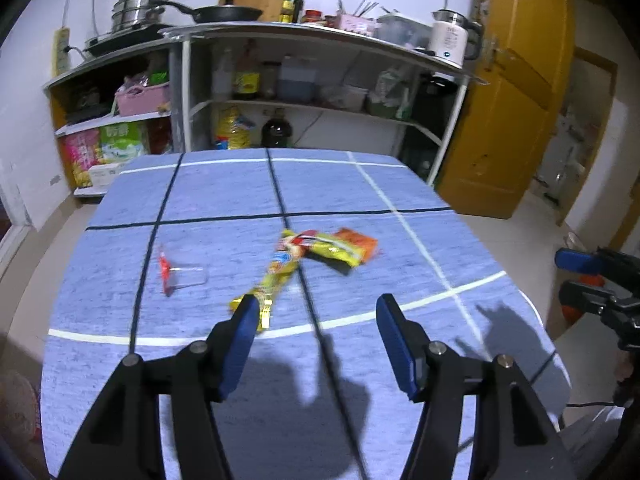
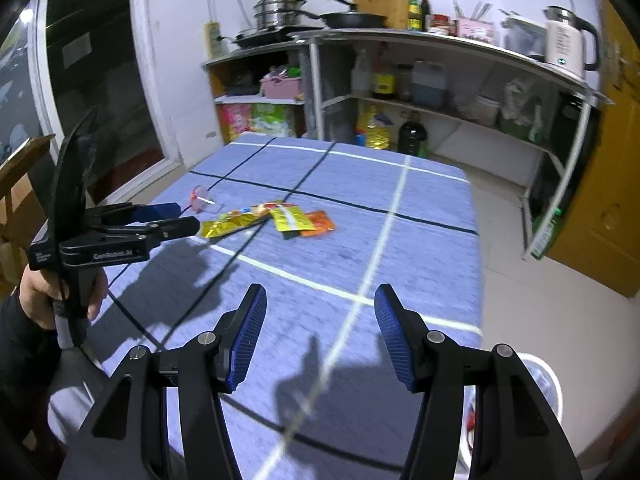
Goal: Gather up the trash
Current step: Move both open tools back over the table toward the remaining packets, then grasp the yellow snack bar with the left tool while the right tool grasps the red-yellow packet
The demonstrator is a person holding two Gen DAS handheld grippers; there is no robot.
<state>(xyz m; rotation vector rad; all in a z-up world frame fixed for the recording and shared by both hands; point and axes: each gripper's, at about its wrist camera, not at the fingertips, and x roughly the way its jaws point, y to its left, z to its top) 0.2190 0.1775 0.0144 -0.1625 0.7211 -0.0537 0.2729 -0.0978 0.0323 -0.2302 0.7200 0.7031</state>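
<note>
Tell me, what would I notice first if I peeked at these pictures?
The bright snack wrappers lying in a heap in the middle of the blue checked tablecloth, with a clear wrapper with a red end beside them. Next, the open left gripper and right gripper, both empty, pointing toward them.

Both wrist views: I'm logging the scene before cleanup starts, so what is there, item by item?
Table: one, blue cloth with dark and white lines.
Long wrapper: one, yellow, table middle.
Snack packets: two, yellow-green and orange, overlapping beside it.
Clear wrapper: one, red end, left of the others in the left view.
Shelves: two units behind the table, holding cookware, bottles, kettle.
Bin: one, white, beside the table.
Left gripper: open, empty.
Right gripper: open, empty.
</note>
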